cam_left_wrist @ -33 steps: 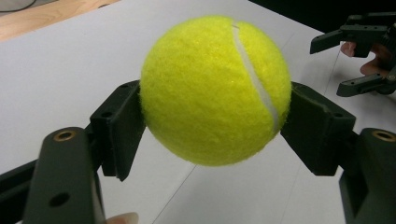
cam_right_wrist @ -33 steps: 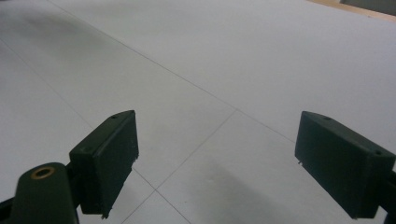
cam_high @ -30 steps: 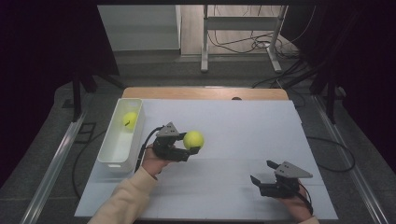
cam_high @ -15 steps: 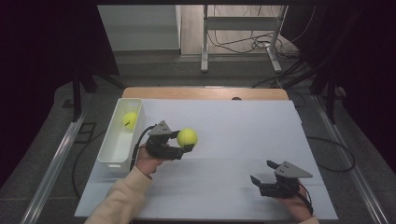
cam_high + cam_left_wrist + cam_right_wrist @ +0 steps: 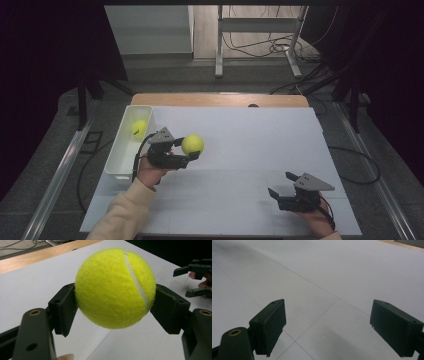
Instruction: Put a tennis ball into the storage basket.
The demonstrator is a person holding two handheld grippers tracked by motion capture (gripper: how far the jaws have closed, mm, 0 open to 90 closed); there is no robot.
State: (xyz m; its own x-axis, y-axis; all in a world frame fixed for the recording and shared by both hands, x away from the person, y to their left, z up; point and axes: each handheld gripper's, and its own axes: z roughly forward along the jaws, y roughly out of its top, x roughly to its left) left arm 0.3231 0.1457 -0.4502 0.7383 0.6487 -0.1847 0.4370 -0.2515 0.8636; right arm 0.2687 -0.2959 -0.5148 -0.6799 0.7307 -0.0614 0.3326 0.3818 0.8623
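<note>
A yellow tennis ball (image 5: 192, 144) hangs above the white table cover (image 5: 250, 140), clamped between the jaws of my left gripper (image 5: 191, 149), just right of the white bin (image 5: 119, 156). In the left gripper view the ball (image 5: 115, 288) sits squeezed between both black pads (image 5: 64, 307), and my left gripper (image 5: 113, 308) is shut on it. A second yellow ball (image 5: 139, 128) lies inside the bin at its far end. My right gripper (image 5: 282, 186) rests low near the front right of the table, open, with bare cover between its jaws (image 5: 328, 327). It also appears far off as the right gripper (image 5: 190, 281).
The wooden table edge (image 5: 220, 99) runs along the back. Metal table legs and cables (image 5: 260, 45) stand on the floor beyond. Dark curtains flank both sides.
My left gripper has carried the ball leftward, toward the bin. The right gripper has stayed in place.
</note>
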